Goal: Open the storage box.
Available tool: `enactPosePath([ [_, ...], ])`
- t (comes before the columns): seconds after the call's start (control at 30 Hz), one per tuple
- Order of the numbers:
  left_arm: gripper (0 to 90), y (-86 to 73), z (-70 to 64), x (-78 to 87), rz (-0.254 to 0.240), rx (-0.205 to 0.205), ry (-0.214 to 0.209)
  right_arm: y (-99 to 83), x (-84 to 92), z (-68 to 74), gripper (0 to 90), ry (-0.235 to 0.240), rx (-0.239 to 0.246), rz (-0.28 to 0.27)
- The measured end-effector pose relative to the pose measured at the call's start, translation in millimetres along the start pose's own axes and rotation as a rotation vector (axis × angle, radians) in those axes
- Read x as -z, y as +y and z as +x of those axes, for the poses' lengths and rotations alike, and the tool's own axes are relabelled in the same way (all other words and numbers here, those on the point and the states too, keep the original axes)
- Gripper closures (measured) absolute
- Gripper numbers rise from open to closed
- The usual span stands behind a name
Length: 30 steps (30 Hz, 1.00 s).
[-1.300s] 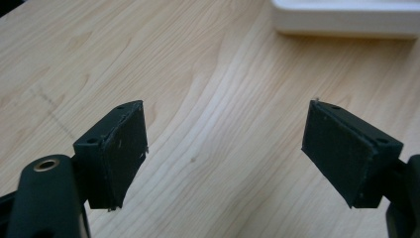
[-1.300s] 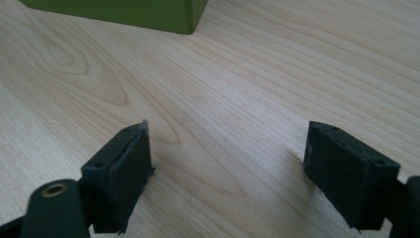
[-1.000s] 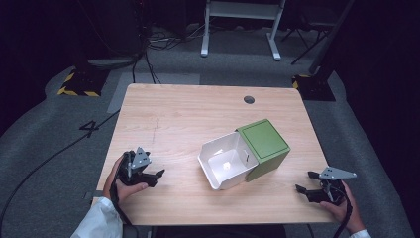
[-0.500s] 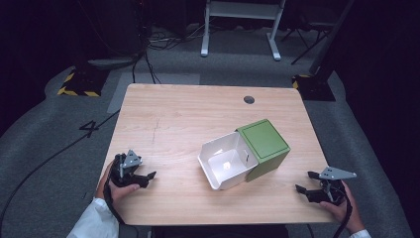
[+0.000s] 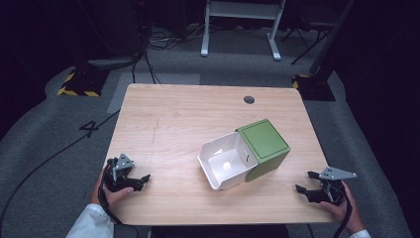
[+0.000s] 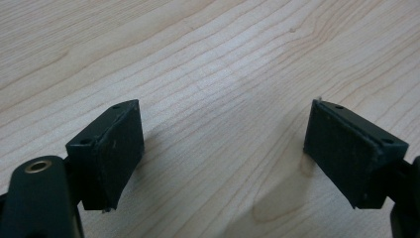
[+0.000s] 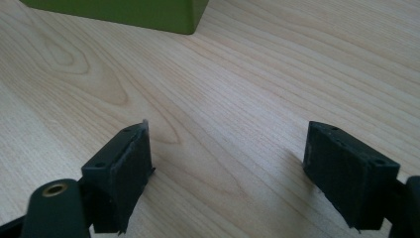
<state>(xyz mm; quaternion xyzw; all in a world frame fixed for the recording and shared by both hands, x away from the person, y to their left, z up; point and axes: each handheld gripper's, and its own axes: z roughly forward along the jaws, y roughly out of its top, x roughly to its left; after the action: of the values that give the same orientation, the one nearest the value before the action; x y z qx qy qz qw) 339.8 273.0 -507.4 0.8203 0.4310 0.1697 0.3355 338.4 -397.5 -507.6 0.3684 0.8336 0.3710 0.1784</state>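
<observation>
My left gripper (image 5: 141,179) and right gripper (image 5: 303,182) rested released at the tabletop's (image 5: 198,119) near corners, flanking the green-and-white box (image 5: 245,153).

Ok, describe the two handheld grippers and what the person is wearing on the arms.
Both grippers are black, each with two blocky, flat-faced jaws. The left gripper and right gripper each carry a grey three-cornered plate on top. A black cable trails from the left one. A white sleeve covers the left forearm; a white cuff shows at the right wrist.
</observation>
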Motion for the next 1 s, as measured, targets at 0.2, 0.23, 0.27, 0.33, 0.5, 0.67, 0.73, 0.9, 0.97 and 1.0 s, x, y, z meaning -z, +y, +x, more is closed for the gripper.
enactPosePath([
  [0.2,15.5,-0.1,-0.3,0.1,0.0,0.006,0.005,0.4,-0.5,-0.5,18.5,0.006,-0.004,0.002],
  [0.23,15.5,-0.2,-0.3,0.1,0.0,0.006,0.005,0.4,-0.4,-0.2,18.5,0.001,0.0,0.001],
  [0.27,15.5,-0.1,-0.3,0.1,0.0,0.006,0.005,0.3,-0.3,0.1,18.5,-0.001,0.004,0.0],
  [0.33,15.5,-0.2,-0.3,0.1,0.0,0.006,0.005,0.3,-0.3,0.2,18.5,-0.002,0.005,0.0],
  [0.5,15.5,-0.2,-0.2,0.1,0.0,0.005,0.004,0.4,-0.4,0.0,17.9,-0.003,0.001,0.002],
  [0.67,15.5,-0.1,-0.2,0.1,0.0,0.005,0.004,0.4,-0.6,-0.3,17.6,-0.003,-0.004,0.004],
  [0.73,15.5,-0.1,-0.2,0.1,0.0,0.005,0.004,0.4,-0.7,-0.4,17.7,-0.001,-0.005,0.003],
  [0.9,15.5,-0.1,-0.1,0.0,0.0,0.005,0.003,0.4,-0.5,-0.3,18.0,-0.001,-0.004,0.003],
  [0.97,15.5,-0.1,-0.2,0.0,0.0,0.006,0.003,0.4,-0.4,-0.1,18.2,-0.002,-0.001,0.002],
  [1.0,15.4,-0.1,0.0,0.0,0.0,0.004,0.003,0.4,-0.4,-0.1,18.2,-0.002,-0.001,0.002],
])
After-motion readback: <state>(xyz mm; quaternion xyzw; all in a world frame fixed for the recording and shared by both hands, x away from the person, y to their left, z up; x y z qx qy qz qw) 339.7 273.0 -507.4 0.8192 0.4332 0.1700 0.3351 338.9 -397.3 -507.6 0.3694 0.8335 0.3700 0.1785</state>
